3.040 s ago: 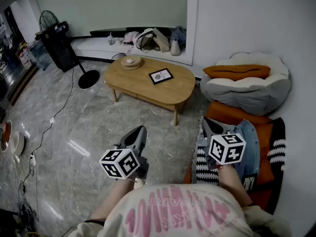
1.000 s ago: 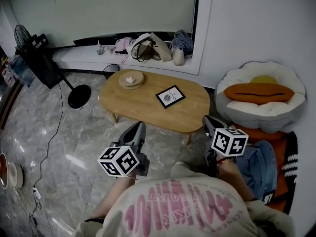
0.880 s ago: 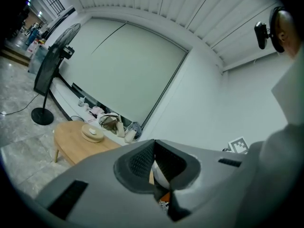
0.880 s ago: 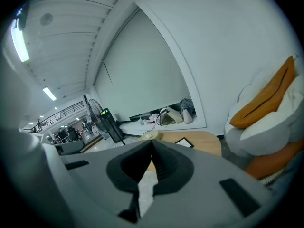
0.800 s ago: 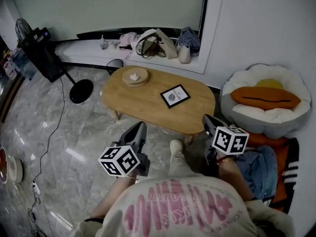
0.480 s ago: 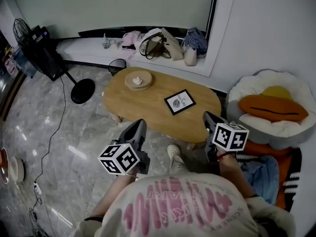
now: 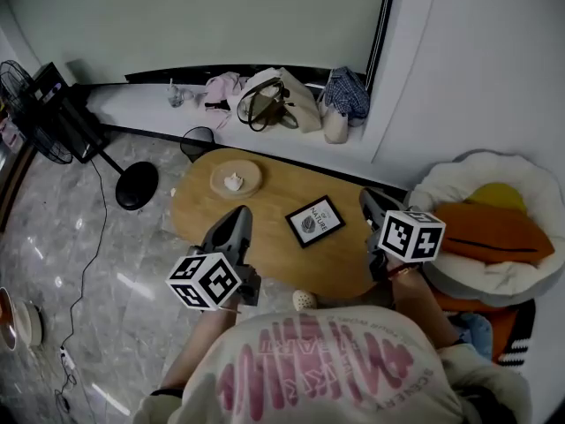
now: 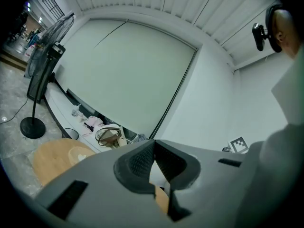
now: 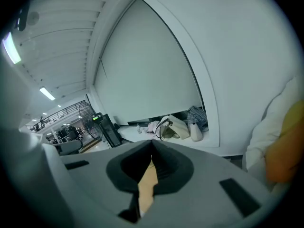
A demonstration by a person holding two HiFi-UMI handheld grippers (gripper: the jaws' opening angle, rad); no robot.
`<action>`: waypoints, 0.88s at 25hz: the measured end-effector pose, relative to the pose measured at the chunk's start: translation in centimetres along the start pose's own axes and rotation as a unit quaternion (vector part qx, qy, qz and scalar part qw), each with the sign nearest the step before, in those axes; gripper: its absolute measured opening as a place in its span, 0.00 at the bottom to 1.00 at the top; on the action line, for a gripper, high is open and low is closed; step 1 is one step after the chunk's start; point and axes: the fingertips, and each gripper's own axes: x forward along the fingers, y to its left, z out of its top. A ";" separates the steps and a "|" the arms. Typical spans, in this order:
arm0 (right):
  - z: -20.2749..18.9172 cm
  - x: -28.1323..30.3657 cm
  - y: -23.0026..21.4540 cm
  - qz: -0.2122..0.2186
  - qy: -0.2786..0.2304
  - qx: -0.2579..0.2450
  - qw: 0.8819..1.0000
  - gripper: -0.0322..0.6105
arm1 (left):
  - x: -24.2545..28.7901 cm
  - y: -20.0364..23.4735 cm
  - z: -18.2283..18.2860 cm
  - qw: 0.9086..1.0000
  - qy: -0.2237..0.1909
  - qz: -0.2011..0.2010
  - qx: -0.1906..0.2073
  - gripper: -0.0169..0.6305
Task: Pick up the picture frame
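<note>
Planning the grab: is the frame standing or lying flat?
Lying flat: the frame rests face-up on the table.

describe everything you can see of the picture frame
The picture frame is rectangular, with a black border around a white sheet bearing a dark round motif and small print too fine to read. It lies flat, face up and askew, on the wooden table, right of its middle. Only the table touches it.

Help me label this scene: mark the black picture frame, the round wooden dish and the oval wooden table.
Black picture frame [image 7: 315,221]: head view, its white print.
Round wooden dish [image 7: 251,176]: head view, bare right side.
Oval wooden table [image 7: 274,189]: head view, bare top.
</note>
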 end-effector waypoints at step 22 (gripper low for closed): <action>-5.4 17.7 -9.8 0.005 0.120 0.069 0.990 0.06 | 11.2 9.6 -6.1 0.992 0.082 0.067 -0.063 0.03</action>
